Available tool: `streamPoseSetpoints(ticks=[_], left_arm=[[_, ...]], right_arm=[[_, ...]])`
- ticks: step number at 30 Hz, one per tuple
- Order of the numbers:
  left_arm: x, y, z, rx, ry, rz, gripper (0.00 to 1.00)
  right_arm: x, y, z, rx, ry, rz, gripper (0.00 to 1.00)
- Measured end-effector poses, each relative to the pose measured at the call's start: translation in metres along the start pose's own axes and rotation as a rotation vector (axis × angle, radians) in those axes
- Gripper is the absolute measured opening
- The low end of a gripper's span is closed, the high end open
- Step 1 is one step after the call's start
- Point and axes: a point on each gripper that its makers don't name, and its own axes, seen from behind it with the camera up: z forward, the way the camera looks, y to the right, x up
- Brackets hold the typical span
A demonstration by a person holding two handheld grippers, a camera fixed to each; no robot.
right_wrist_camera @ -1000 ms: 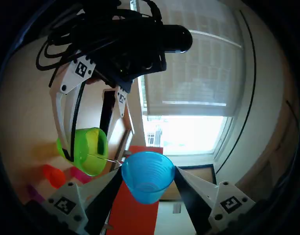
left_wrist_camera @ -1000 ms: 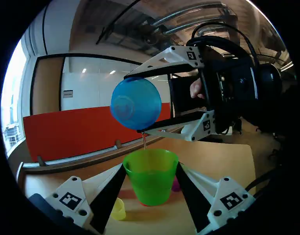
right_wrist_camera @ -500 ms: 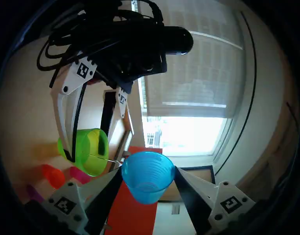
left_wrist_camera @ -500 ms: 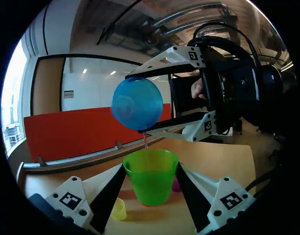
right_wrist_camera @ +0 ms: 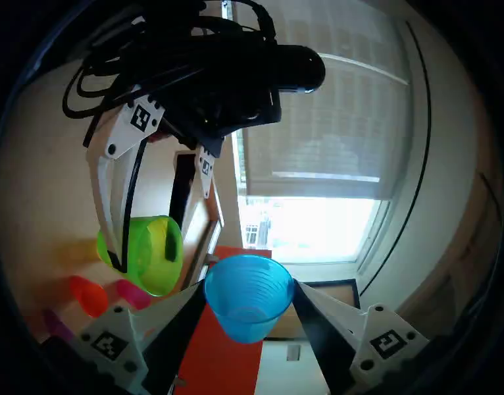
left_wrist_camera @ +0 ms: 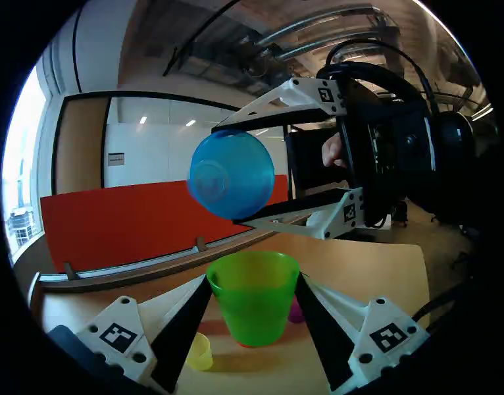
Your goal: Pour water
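blue cup (left_wrist_camera: 231,172) tilted above green cup (left_wrist_camera: 253,303), contents unclear

In my left gripper view I see a red wall panel (left_wrist_camera: 120,224) across the middle left, a glazed partition (left_wrist_camera: 160,141) above it, ceiling pipes (left_wrist_camera: 301,29) at the top and a wooden table (left_wrist_camera: 383,263) at lower right. In the right gripper view, a bright window (right_wrist_camera: 304,227) sits at centre under a lowered blind (right_wrist_camera: 324,125).
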Motion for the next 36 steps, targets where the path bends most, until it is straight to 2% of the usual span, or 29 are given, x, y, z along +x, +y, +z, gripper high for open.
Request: streamPoseSetpoints(ticks=[6, 15, 29, 36], left_arm=[[0.001, 0.001, -0.001, 0.001, 0.001, 0.002, 0.87], [-0.001, 0.003, -0.001, 0.0, -0.006, 0.005, 0.87], [0.0, 0.003, 0.0, 0.0, -0.015, 0.009, 0.87], [0.0, 0.004, 0.0, -0.002, -0.02, 0.014, 0.87]], right_arm=[[-0.002, 0.0, 0.001, -0.003, 0.001, 0.016, 0.93], [-0.013, -0.002, 0.003, -0.006, 0.005, 0.091, 0.93], [-0.038, -0.007, 0.002, -0.022, 0.016, 0.304, 0.93], [-0.047, -0.011, 0.0, -0.033, 0.02, 0.431, 0.93]])
